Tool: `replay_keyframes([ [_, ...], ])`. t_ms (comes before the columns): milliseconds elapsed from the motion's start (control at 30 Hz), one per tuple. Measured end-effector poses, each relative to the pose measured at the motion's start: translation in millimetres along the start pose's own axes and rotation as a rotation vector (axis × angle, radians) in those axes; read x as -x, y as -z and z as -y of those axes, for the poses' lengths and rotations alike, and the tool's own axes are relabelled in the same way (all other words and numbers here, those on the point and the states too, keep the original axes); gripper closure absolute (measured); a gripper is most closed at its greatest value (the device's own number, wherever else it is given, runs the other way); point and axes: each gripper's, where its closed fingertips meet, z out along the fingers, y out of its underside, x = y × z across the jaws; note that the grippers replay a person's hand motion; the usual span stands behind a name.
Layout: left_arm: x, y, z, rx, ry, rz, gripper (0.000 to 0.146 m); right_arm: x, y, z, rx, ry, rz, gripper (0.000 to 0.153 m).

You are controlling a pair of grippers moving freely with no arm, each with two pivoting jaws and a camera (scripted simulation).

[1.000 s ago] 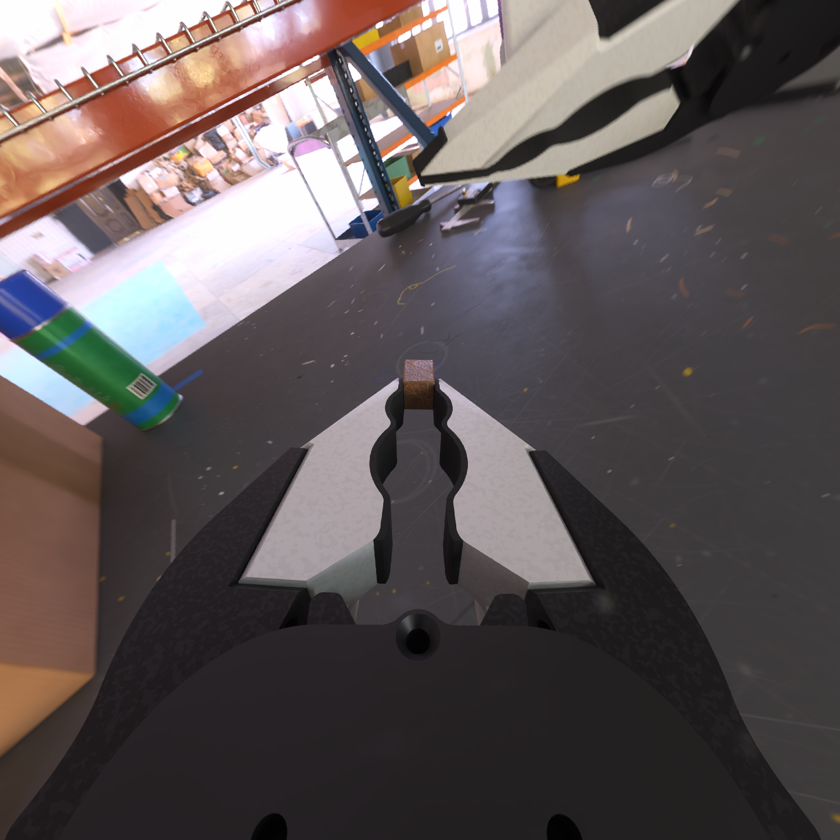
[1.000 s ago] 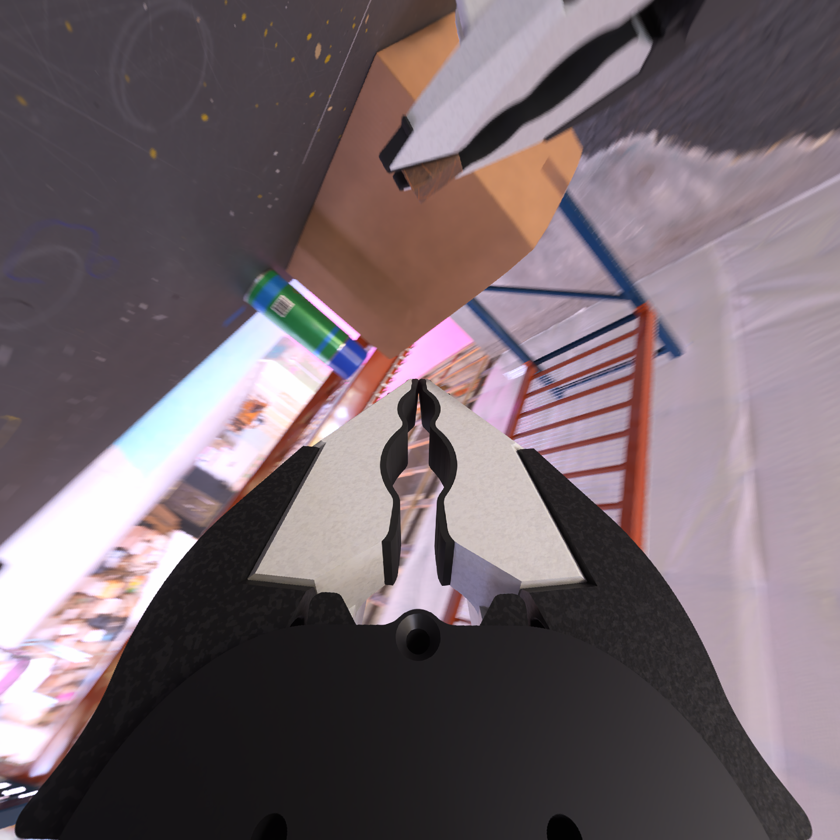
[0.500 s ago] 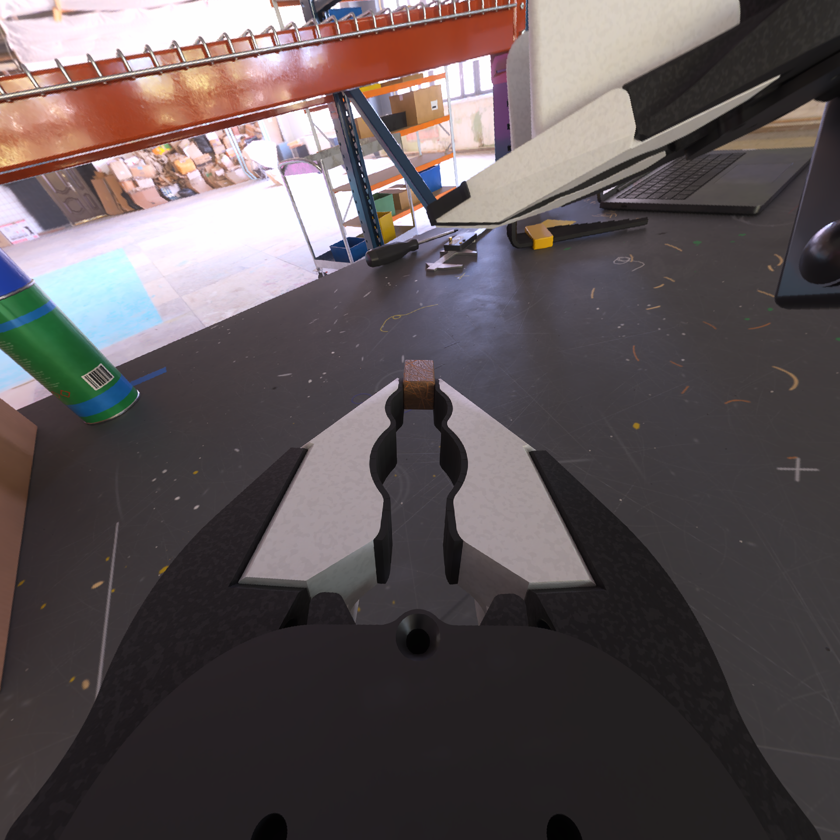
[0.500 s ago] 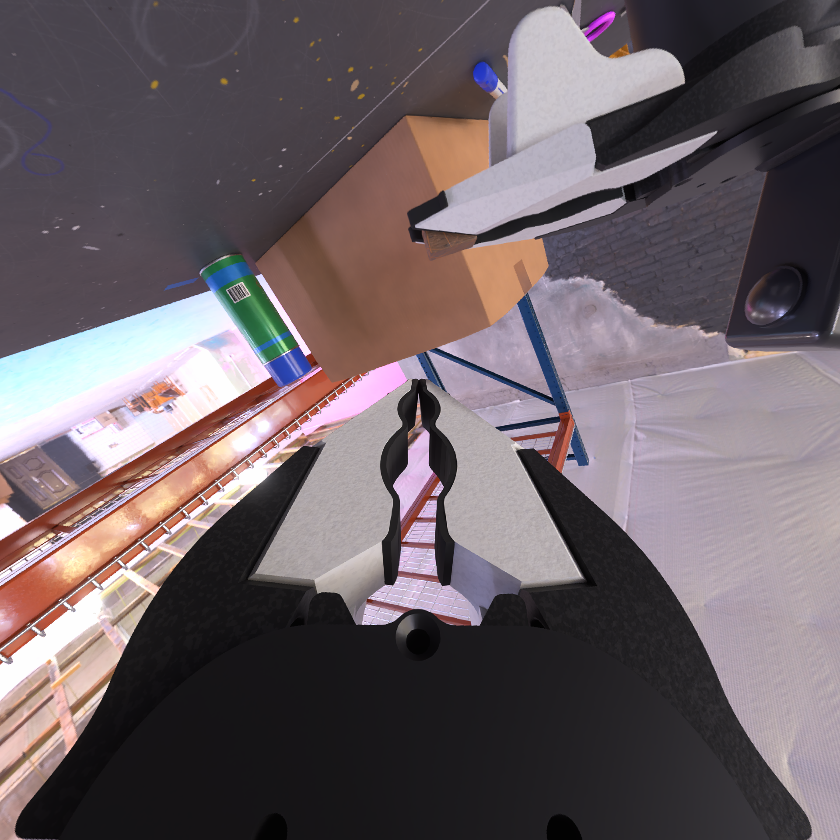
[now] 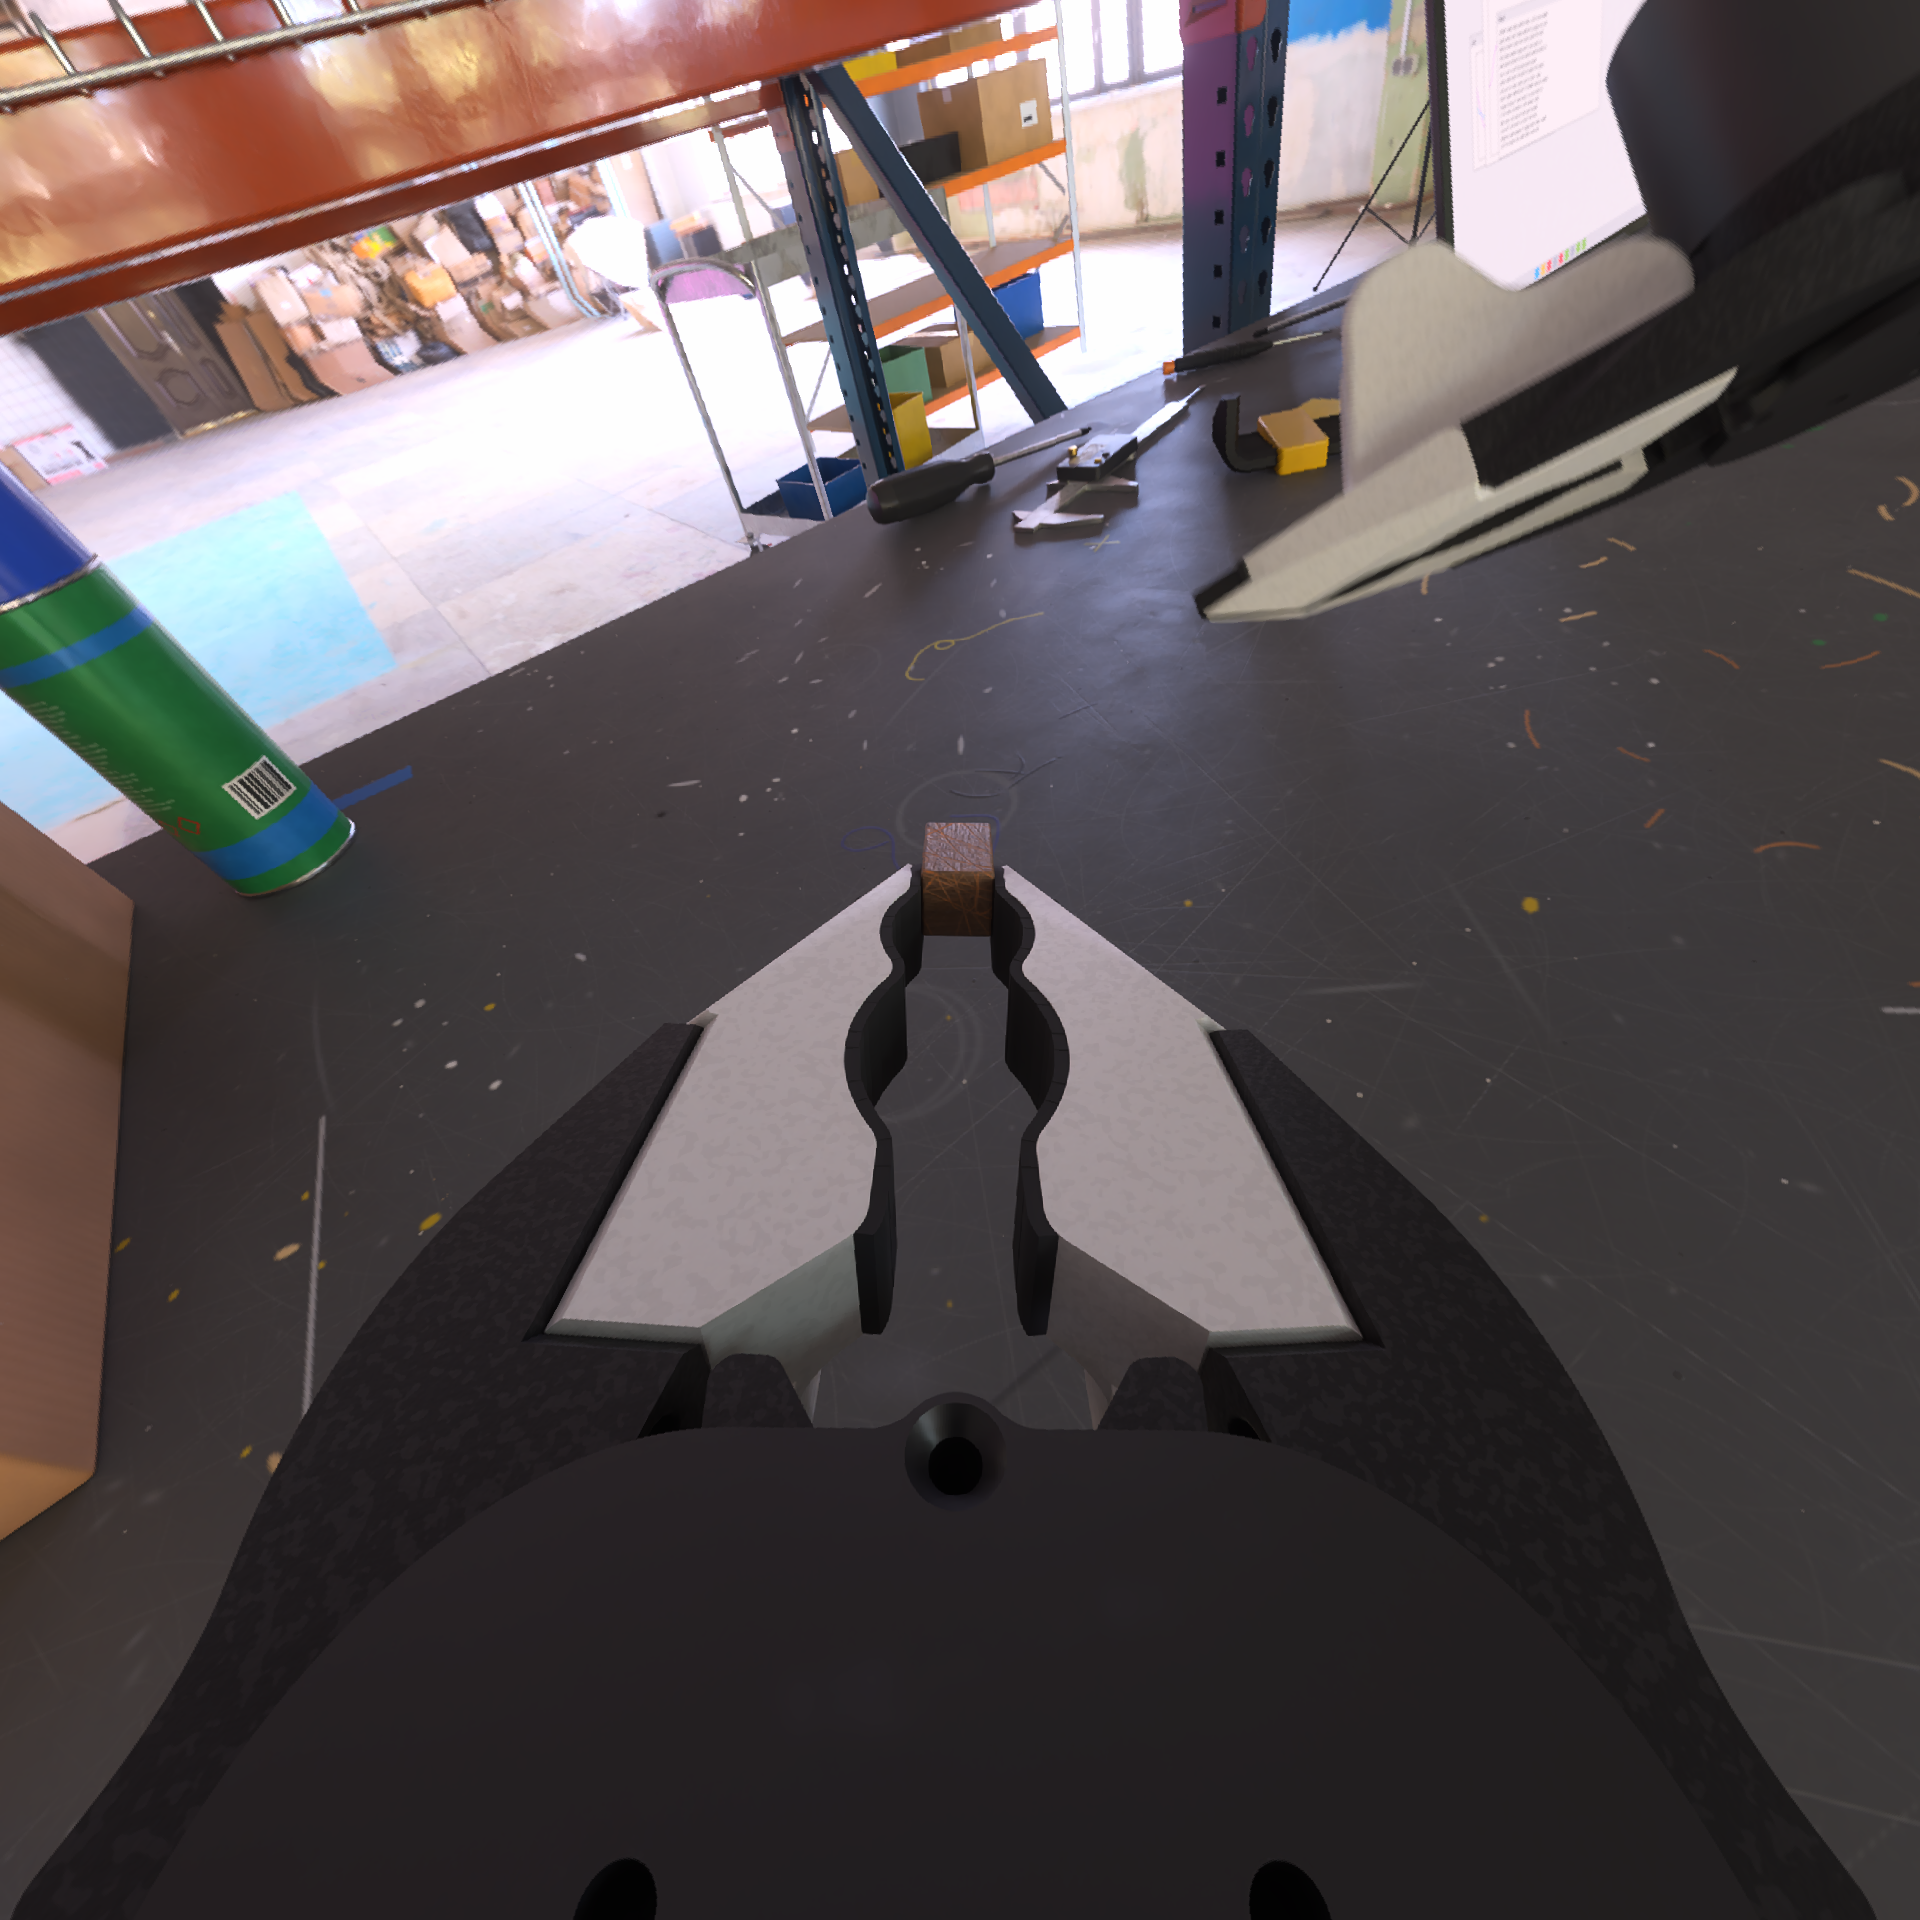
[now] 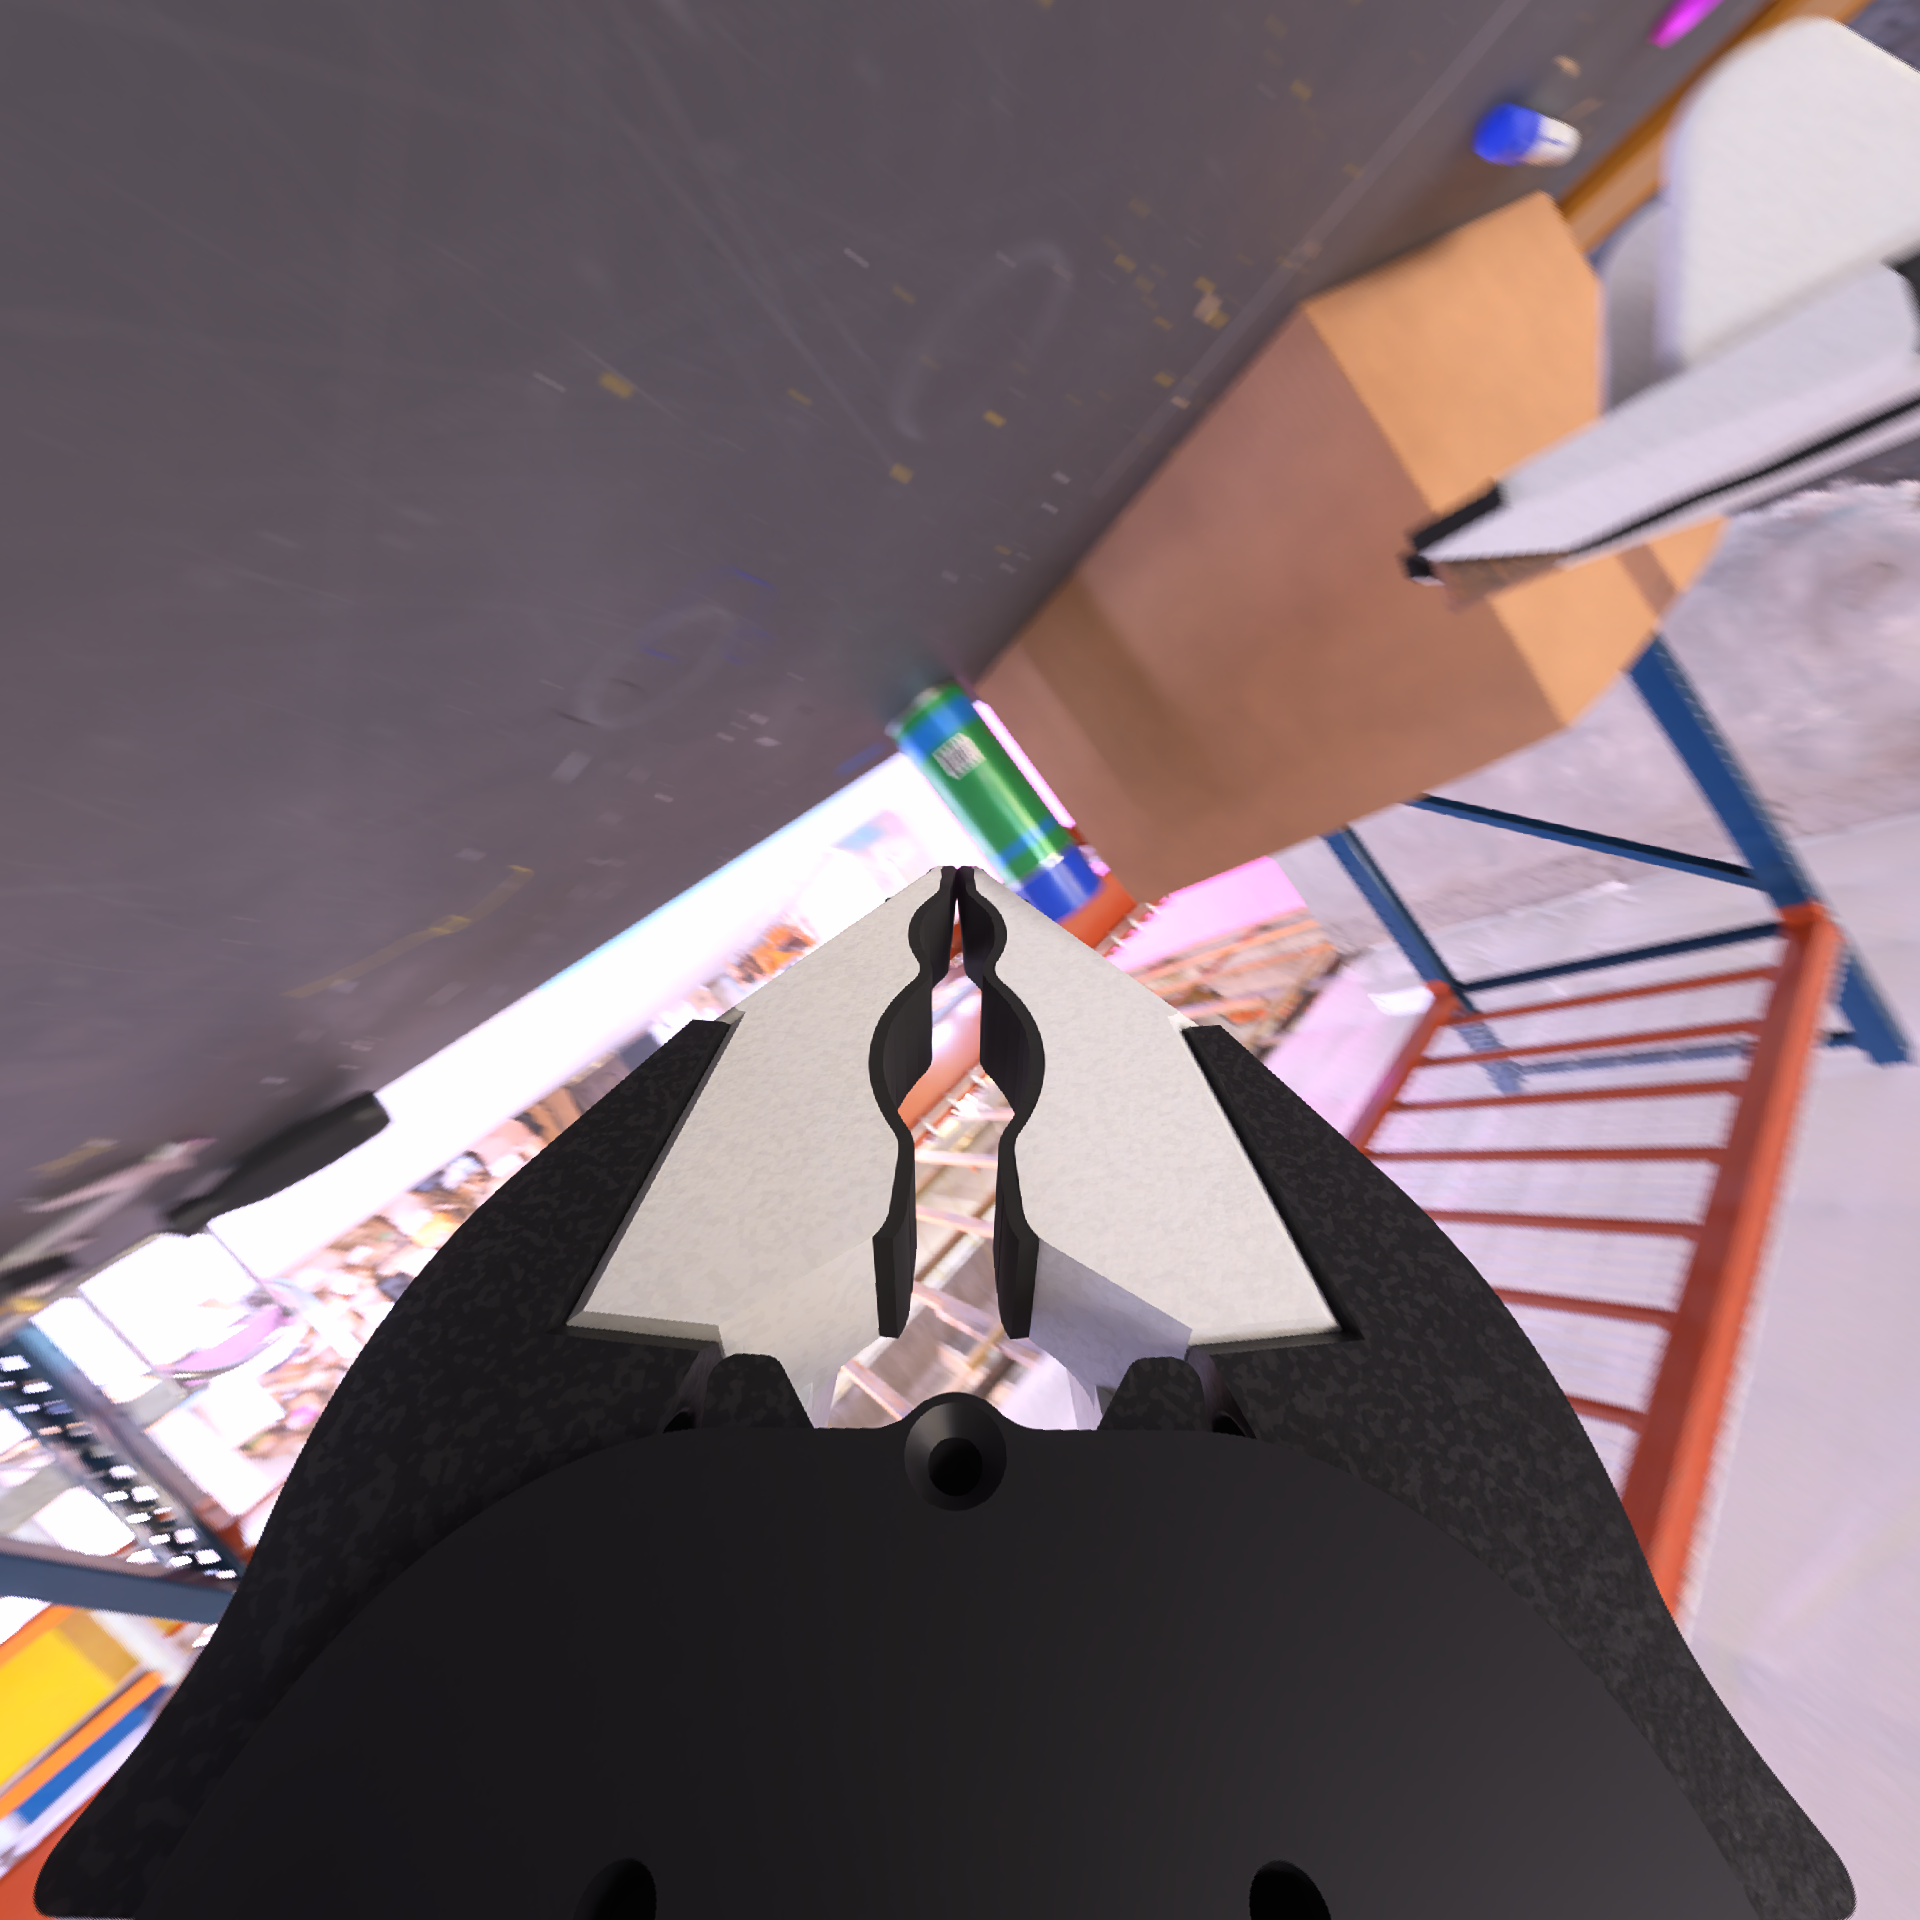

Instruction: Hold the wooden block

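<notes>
We've got the wooden block [image 5: 957, 878] pinched at the very tips of the left gripper [image 5: 958, 883], jaws closed on its two side faces, block lifted clear above the dark worktable [image 5: 1351, 1039]. Grip's only tip-deep, so we'd keep squeeze const., wrist level, no jerks, or the block could twist out. Right gripper [image 6: 956, 875] is empty w/ jaws closed tip to tip, tilted hard, table overhead in its view; in the left view it hangs off to the upper right, apart from the block. We'd keep it clear. Spray can [image 5: 156, 727] & cardboard box [image 5: 52, 1143] sit left, screwdriver [image 5: 935, 483] far back; none near the block.
</notes>
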Motion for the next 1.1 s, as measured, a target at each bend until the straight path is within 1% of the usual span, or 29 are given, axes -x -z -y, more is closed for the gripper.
replay_keyframes([
  [67, -1, -2, -3, 0.011, -0.001, -0.003, 0.135, 23, 3, 12, -0.028, -0.021, 0.064, 0.153],
  [133, -1, -4, -6, 0.024, -0.010, -0.001, 0.135, 40, 4, 20, -0.036, 0.009, 0.086, 0.153],
  [233, -3, -7, -9, 0.043, -0.026, 0.001, 0.135, 63, 2, 26, -0.024, 0.136, 0.111, 0.153],
  [333, -5, -9, -11, 0.052, -0.034, -0.005, 0.135, 82, 2, 34, -0.065, 0.246, 0.142, 0.153],
  [467, -7, -11, -13, 0.061, -0.040, -0.011, 0.135, 83, 7, 45, -0.121, 0.320, 0.124, 0.153],
  [567, -9, -12, -14, 0.064, -0.042, -0.021, 0.135, 85, 16, 60, -0.226, 0.348, 0.128, 0.153],
  [633, -11, -13, -15, 0.067, -0.044, -0.032, 0.135, 87, 23, 68, -0.292, 0.332, 0.138, 0.153],
  [700, -13, -14, -16, 0.073, -0.051, -0.040, 0.135, 85, 27, 66, -0.303, 0.257, 0.148, 0.152],
  [733, -14, -14, -16, 0.075, -0.057, -0.042, 0.135, 86, 29, 61, -0.295, 0.177, 0.184, 0.148],
  [767, -14, -14, -16, 0.075, -0.065, -0.042, 0.135, 87, 29, 53, -0.271, 0.055, 0.234, 0.145],
  [800, -14, -14, -16, 0.074, -0.075, -0.041, 0.135, 87, 29, 44, -0.223, -0.131, 0.291, 0.144],
  [833, -14, -14, -16, 0.073, -0.088, -0.037, 0.135, 89, 27, 34, -0.147, -0.402, 0.359, 0.143],
  [867, -13, -14, -16, 0.072, -0.102, -0.026, 0.135, 91, 26, 28, -0.063, -0.735, 0.440, 0.143],
  [900, -12, -15, -16, 0.074, -0.121, -0.011, 0.135, 93, 26, 28, 0.005, -1.110, 0.549, 0.141],
  [933, -11, -15, -17, 0.079, -0.147, 0.007, 0.135, 92, 28, 34, 0.033, -1.484, 0.685, 0.137],
  [967, -10, -16, -17, 0.084, -0.176, 0.028, 0.135, 86, 29, 39, 0.017, -1.803, 0.792, 0.133],
  [1000, -9, -16, -17, 0.088, -0.209, 0.049, 0.135, 79, 28, 41, -0.023, -2.070, 0.837, 0.133],
  [1033, -9, -17, -17, 0.090, -0.242, 0.067, 0.135, 77, 27, 40, -0.060, -2.273, 0.830, 0.134],
  [1067, -9, -17, -16, 0.091, -0.271, 0.083, 0.135, 80, 26, 39, -0.048, -2.394, 0.799, 0.138],
  [1100, -8, -17, -16, 0.089, -0.297, 0.097, 0.135, 87, 26, 40, -0.006, -2.447, 0.779, 0.141],
])
